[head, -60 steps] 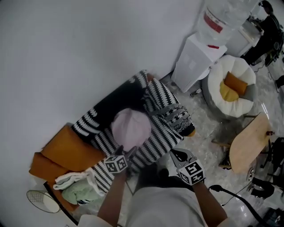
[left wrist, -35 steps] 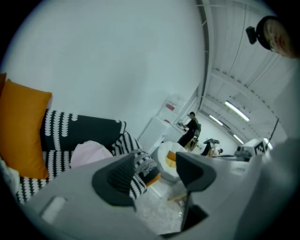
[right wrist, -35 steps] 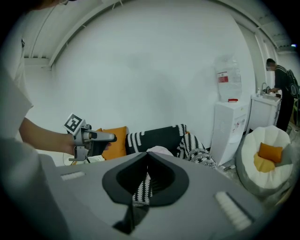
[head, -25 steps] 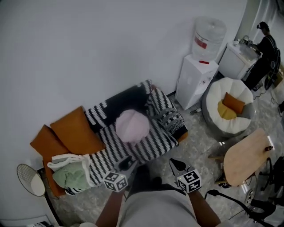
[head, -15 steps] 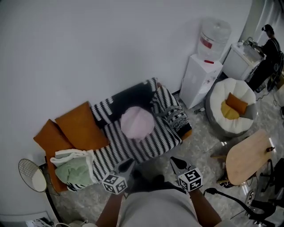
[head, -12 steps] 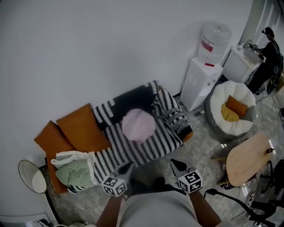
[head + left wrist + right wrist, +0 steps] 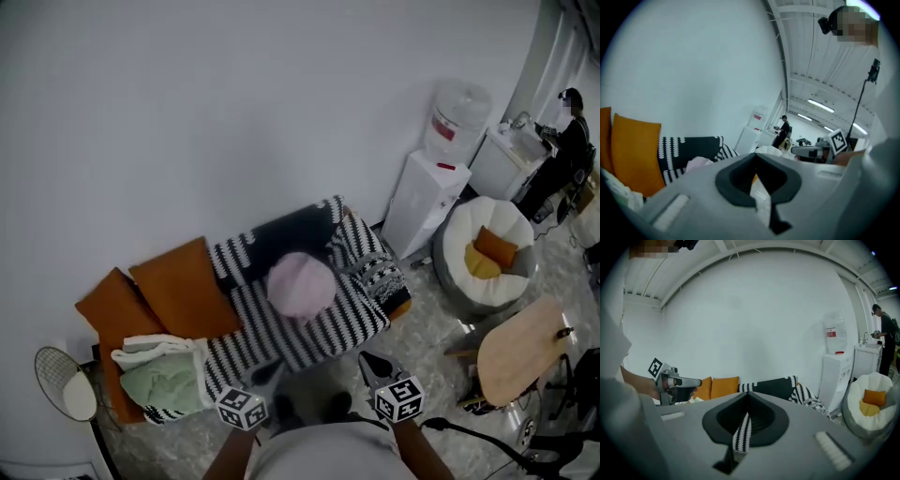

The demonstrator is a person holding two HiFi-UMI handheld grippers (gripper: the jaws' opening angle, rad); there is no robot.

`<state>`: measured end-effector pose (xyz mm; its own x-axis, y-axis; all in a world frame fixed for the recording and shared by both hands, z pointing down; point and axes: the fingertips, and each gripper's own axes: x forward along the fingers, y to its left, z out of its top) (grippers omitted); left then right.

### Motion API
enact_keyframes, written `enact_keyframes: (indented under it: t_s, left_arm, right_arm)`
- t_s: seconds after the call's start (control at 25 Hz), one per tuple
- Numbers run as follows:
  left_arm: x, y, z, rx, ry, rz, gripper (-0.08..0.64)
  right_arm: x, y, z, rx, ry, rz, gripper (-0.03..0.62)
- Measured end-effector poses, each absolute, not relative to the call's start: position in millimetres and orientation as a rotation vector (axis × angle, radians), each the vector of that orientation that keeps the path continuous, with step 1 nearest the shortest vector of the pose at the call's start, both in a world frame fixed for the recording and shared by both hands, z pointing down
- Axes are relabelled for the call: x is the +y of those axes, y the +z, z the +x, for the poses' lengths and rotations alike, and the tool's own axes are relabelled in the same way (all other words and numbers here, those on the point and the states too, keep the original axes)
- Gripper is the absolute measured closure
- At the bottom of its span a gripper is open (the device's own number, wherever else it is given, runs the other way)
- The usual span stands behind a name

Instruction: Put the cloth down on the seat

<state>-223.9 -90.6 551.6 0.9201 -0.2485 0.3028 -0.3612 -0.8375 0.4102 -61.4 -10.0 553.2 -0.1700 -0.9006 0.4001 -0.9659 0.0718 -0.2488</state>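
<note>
Though apart before, left gripper [image 7: 268,371] closed.

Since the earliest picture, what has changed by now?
The left tongs drew back from the striped cloth and closed empty; the right tongs backed off too. Cloth, pink cushion and orange cushions stayed put.

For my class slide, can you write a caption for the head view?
Striped cloth spread on the sofa, pink cushion on top, left gripper and right gripper both shut nearby.
</note>
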Motion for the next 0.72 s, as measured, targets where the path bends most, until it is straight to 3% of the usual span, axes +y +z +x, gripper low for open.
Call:
enact_keyframes:
  t_s: [0.72]
  left_arm:
    - [-96, 539, -260, -0.384, 0.311, 2.622, 0.561]
  right_arm:
    - [-18, 541, -85, -2.156, 0.66, 1.998, 0.589]
